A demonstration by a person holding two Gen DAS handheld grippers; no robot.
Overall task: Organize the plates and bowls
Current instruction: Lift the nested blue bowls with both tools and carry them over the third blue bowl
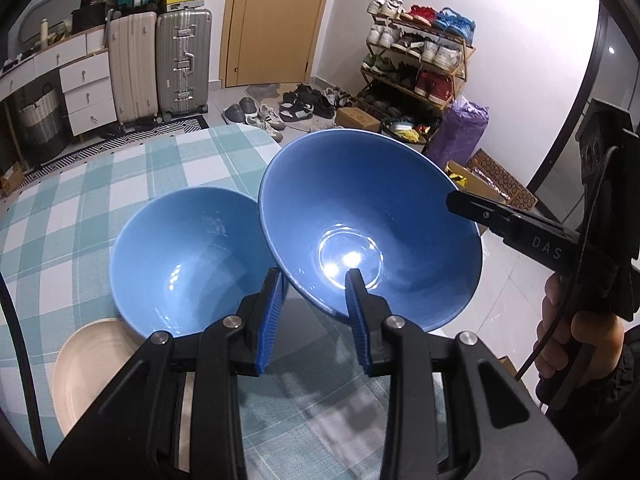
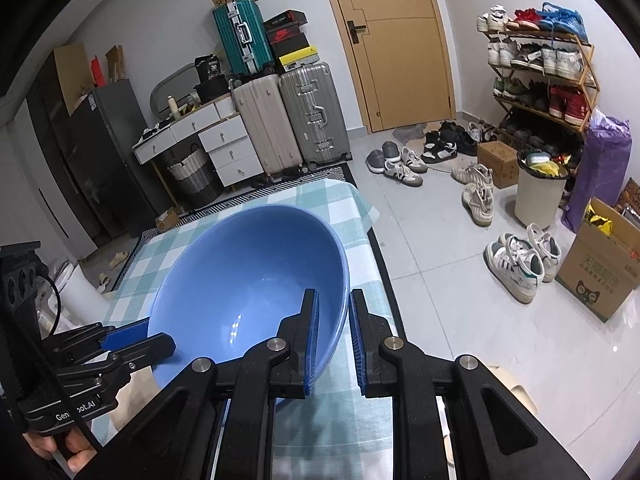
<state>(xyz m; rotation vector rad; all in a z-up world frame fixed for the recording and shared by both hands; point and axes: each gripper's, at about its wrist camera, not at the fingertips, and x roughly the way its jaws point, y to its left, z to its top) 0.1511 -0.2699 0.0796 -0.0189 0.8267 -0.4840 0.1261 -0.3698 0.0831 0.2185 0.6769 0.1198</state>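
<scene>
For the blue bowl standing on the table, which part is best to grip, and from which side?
Probably the resting bowl at its left rim, from above, one finger inside, one outside: it sits upright and open with a thin wall, and the lifted bowl covers its right edge.

Each camera rides a tool and looks forward and down along its fingers, close over the bench (image 1: 120, 184). The left view faces the far bench edge; the right sits at the bench's right edge. Both share the lifted blue bowl (image 1: 372, 216) (plus the door (image 2: 396, 40) beyond).
</scene>
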